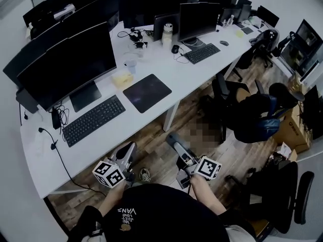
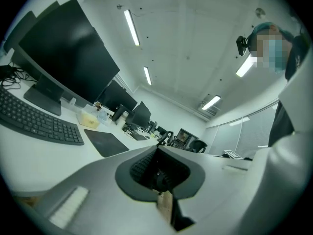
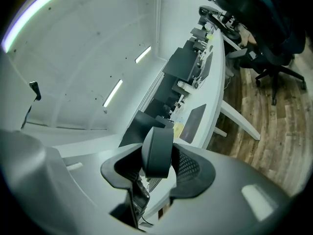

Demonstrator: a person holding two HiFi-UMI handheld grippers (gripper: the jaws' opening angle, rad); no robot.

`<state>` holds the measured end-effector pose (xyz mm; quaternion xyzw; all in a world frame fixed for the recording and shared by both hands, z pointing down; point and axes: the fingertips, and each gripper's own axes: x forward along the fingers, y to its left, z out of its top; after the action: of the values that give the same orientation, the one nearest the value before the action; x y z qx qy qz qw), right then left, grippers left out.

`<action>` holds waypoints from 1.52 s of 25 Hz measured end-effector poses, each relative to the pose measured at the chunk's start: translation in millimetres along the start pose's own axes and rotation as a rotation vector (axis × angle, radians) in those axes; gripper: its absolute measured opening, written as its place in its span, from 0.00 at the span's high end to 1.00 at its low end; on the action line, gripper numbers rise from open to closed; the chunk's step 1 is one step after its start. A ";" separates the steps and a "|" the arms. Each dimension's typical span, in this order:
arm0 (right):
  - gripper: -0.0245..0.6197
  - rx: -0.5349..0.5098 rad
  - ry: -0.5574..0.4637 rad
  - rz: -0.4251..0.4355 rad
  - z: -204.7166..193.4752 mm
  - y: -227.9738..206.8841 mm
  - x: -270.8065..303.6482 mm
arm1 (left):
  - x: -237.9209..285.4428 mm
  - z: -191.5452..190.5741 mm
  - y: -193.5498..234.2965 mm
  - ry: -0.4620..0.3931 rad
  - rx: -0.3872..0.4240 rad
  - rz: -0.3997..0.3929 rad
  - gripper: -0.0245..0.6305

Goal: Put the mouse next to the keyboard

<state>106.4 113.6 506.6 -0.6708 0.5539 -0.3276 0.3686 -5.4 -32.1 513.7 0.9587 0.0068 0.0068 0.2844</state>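
Observation:
A black keyboard point(image 1: 93, 119) lies on the white desk point(image 1: 151, 120) in front of a large monitor point(image 1: 65, 67), with a dark mouse pad point(image 1: 147, 92) to its right. Both grippers hang in front of the desk's near edge, over the wooden floor. My right gripper point(image 1: 172, 141) points toward the desk; in the right gripper view it point(image 3: 159, 173) is shut on a dark rounded mouse point(image 3: 157, 151) standing up between the jaws. My left gripper point(image 1: 128, 153) is shut and holds nothing; in its own view point(image 2: 159, 173) the keyboard point(image 2: 34, 121) and the pad point(image 2: 105, 143) lie ahead to the left.
A yellow tissue box point(image 1: 122, 78) and a cup point(image 1: 131, 65) stand behind the pad. Farther along the desk are a second keyboard point(image 1: 202, 53), another mouse point(image 1: 175, 49) and a bottle point(image 1: 167, 33). Black office chairs point(image 1: 262, 115) stand on the floor to the right.

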 end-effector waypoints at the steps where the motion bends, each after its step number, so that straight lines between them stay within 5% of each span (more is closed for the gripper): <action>1: 0.68 -0.004 0.007 0.004 1.9 -0.6 10.8 | 1.0 4.3 9.2 -0.005 -0.003 0.009 0.96; 13: 0.68 -0.006 0.078 0.034 6.0 -17.1 124.9 | 6.8 48.2 97.7 -0.040 -0.005 0.081 0.96; 21: 0.68 0.167 0.196 -0.132 1.4 -69.6 159.1 | 9.7 59.2 127.8 -0.093 -0.025 0.206 0.96; 25: 0.68 0.119 0.281 -0.023 7.9 -81.5 201.4 | 7.9 66.3 145.5 -0.154 -0.029 0.312 0.96; 38: 0.68 0.088 0.585 0.066 36.3 -131.3 286.9 | 38.6 74.0 143.1 -0.310 -0.033 0.607 0.96</action>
<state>252.2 -149.1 609.5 -0.5130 0.6433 -0.5187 0.2324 35.8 -191.8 530.1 0.9018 -0.3224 -0.0546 0.2825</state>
